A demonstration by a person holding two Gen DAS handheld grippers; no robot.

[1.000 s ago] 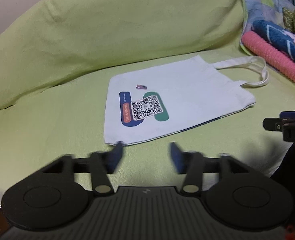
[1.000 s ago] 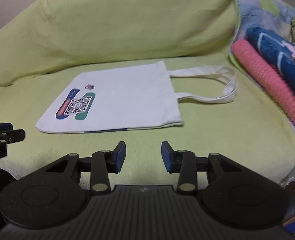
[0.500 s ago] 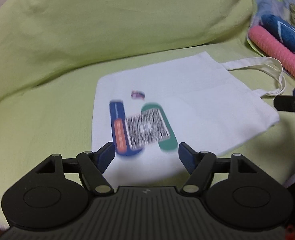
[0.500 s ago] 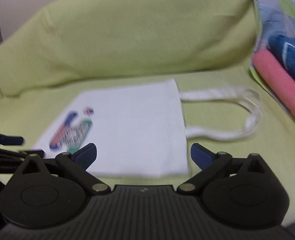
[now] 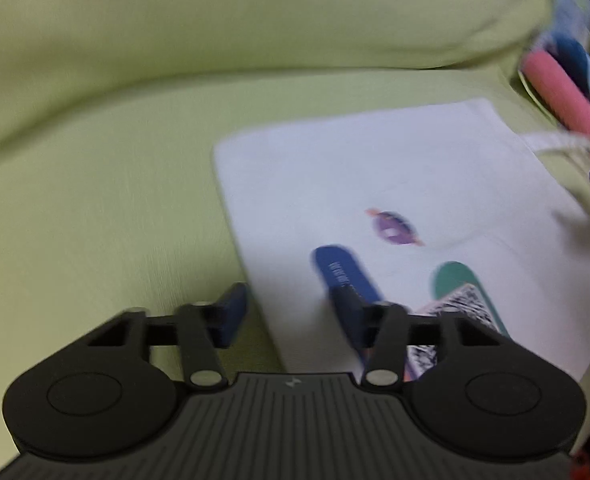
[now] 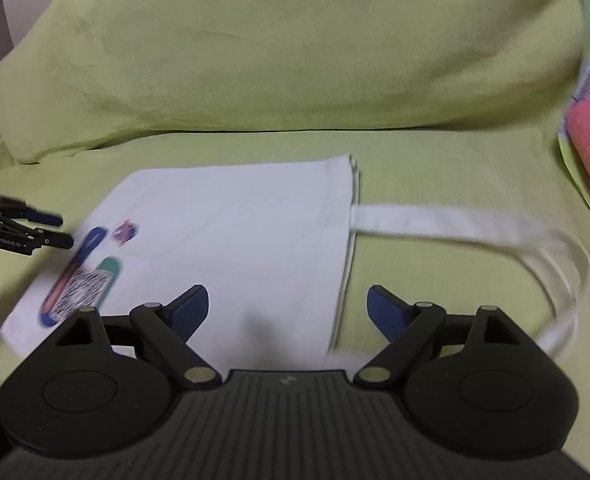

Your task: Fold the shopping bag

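Observation:
A white cloth shopping bag [image 5: 375, 168] [image 6: 247, 220] lies flat on the green-covered sofa seat, printed with a QR code and blue and green shapes. Its two handles [image 6: 495, 232] trail to the right. My left gripper [image 5: 291, 312] is open, its fingers astride the bag's left bottom edge. My right gripper [image 6: 287, 308] is wide open over the bag's top hem, near the front corner where the handle starts. The left gripper [image 6: 55, 232] also shows at the left of the right wrist view, beside the print.
The green sofa back [image 6: 295, 48] rises behind the bag. Rolled pink [image 5: 563, 96] and blue [image 5: 587, 68] towels lie at the right end of the seat, close to the handles. Bare seat [image 5: 95, 200] stretches left of the bag.
Both grippers have moved forward onto the bag. The left one shifted toward the bag's left edge, the right one toward the hem and opened wider.

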